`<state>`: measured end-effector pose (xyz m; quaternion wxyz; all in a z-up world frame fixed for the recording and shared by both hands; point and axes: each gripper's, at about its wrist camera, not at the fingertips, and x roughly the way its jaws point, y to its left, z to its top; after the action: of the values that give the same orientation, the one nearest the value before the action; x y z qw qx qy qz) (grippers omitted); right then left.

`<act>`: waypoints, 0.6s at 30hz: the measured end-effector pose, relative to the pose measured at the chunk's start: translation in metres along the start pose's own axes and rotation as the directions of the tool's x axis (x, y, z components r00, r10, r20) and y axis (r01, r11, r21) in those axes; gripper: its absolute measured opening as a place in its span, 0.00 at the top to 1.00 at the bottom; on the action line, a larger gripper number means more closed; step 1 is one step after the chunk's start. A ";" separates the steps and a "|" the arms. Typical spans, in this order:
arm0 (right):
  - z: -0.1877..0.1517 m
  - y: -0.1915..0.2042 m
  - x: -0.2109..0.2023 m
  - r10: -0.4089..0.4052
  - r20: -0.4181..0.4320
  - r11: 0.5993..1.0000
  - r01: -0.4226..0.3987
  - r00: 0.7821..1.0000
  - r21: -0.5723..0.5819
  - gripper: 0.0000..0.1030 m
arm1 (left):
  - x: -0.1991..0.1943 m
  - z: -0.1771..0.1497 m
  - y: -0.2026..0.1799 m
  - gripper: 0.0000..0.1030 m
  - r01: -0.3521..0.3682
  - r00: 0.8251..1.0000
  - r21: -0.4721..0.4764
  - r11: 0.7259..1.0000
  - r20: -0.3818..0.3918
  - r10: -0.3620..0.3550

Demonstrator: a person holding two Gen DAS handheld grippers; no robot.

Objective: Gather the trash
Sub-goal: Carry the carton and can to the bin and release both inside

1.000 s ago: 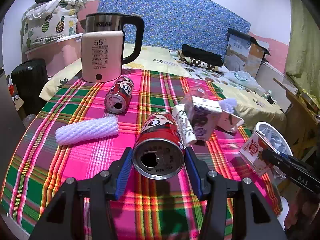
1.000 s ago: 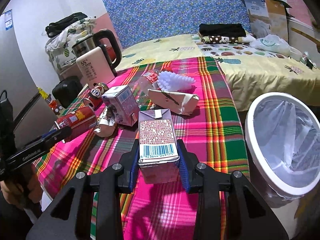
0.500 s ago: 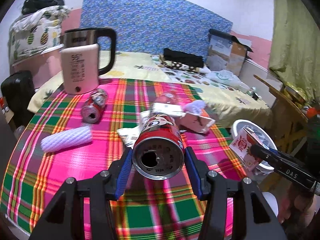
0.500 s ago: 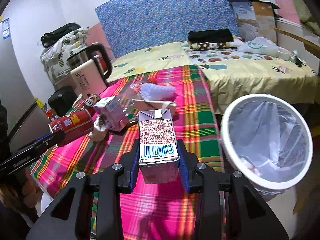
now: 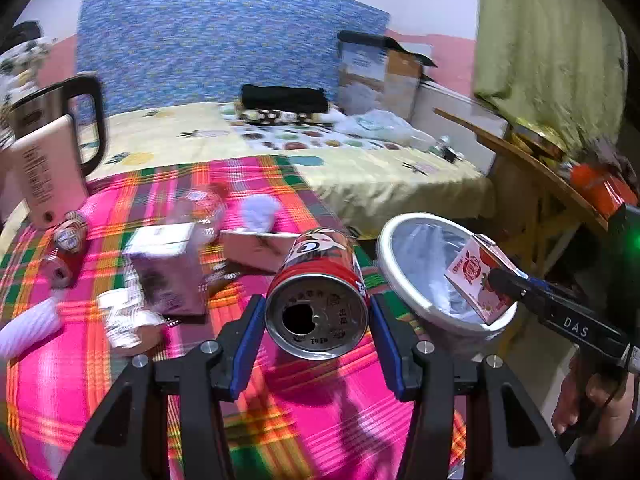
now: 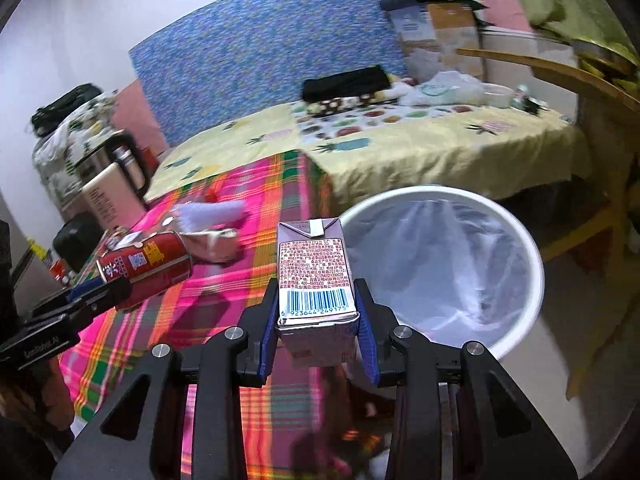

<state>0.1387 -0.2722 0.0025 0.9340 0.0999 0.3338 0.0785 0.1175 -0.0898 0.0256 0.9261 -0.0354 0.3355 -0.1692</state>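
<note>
Left tool [image 5: 318,326] clamps a red can [image 5: 318,294], opened end toward camera, over the desk's [image 5: 320,420] right edge. Right tool [image 6: 318,320] grips a carton [image 6: 316,276], barcode up, beside the bin [image 6: 520,240]. Bin holds only a white liner. Desk litter blurred; "DAS" readable on right tool.

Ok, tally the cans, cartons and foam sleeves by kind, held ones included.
Red cans: 2, held can in the left gripper, loose can by the kettle.
Cartons: 3, held carton in the right gripper, purple carton, flattened carton.
Foam sleeves: 2, near sleeve, far sleeve.
Total: 7.
</note>
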 end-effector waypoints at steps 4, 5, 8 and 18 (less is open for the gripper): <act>0.001 -0.021 -0.003 -0.044 0.005 0.998 0.044 0.999 0.039 0.66 | 0.017 0.007 -0.023 0.48 0.041 0.999 0.045 0.998 -0.019 -0.040; 0.001 -0.026 -0.003 -0.055 0.005 0.997 0.055 0.998 0.048 0.66 | 0.022 0.009 -0.029 0.48 0.051 0.998 0.056 0.997 -0.024 -0.049; 0.001 -0.036 -0.002 -0.076 0.001 0.995 0.076 0.997 0.064 0.66 | 0.034 0.012 -0.043 0.48 0.082 0.996 0.079 0.994 -0.042 -0.078; 0.000 -0.059 0.007 -0.118 -0.034 0.988 0.121 0.992 0.091 0.66 | 0.066 0.013 -0.079 0.48 0.156 0.984 0.136 0.978 -0.109 -0.142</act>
<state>0.1490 -0.3282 -0.0157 0.9265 0.1220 0.3559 0.0082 0.1504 -0.1870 0.0089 0.8931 0.0148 0.3644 -0.2633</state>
